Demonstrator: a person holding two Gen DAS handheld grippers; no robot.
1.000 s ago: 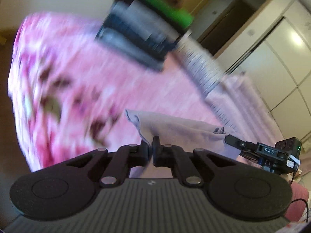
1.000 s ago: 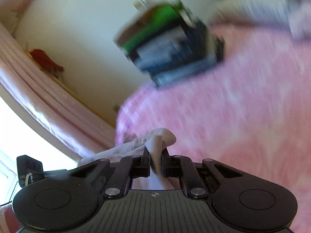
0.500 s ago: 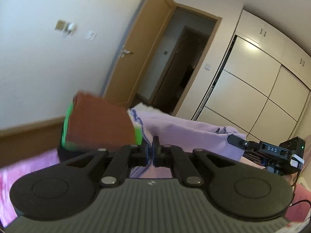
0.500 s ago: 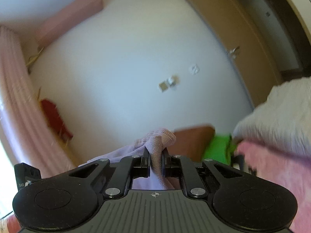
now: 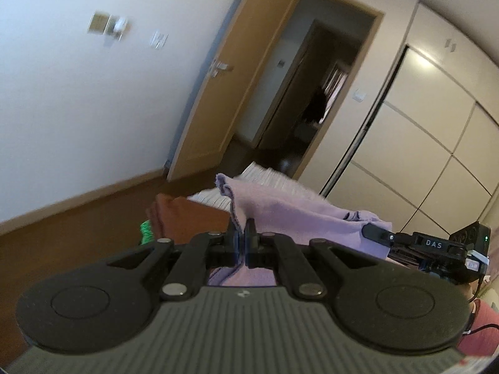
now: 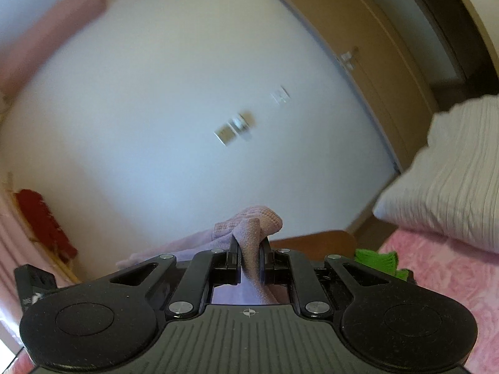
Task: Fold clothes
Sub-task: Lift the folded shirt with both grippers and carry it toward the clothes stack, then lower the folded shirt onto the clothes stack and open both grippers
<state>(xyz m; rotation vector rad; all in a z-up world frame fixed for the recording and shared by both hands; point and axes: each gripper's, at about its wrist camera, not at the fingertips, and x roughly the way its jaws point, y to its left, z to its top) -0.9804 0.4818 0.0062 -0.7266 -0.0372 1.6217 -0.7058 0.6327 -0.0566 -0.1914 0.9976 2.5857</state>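
A lilac garment (image 5: pixel 290 212) is stretched in the air between both grippers. My left gripper (image 5: pixel 242 233) is shut on one edge of it, and the cloth runs right toward the right gripper's body (image 5: pixel 436 246). In the right wrist view my right gripper (image 6: pixel 249 249) is shut on a bunched corner of the same garment (image 6: pixel 255 221). Behind and below sits a stack of folded clothes with a brown top piece (image 5: pixel 187 215) and a green layer (image 6: pixel 377 258). Most of the garment's hanging part is hidden below the grippers.
The pink floral bedspread (image 6: pixel 436 268) lies at the lower right, with a white ribbed pillow (image 6: pixel 452 180) on it. Ahead are a white wall, an open wooden door (image 5: pixel 246 78), a dark doorway and pale wardrobe doors (image 5: pixel 430 131). Pink curtains (image 6: pixel 18 243) hang at the left.
Both grippers have tilted up from the bed, lifting the lilac garment; the views swung from the bedspread and folded stack to the wall and door. The grips have held.
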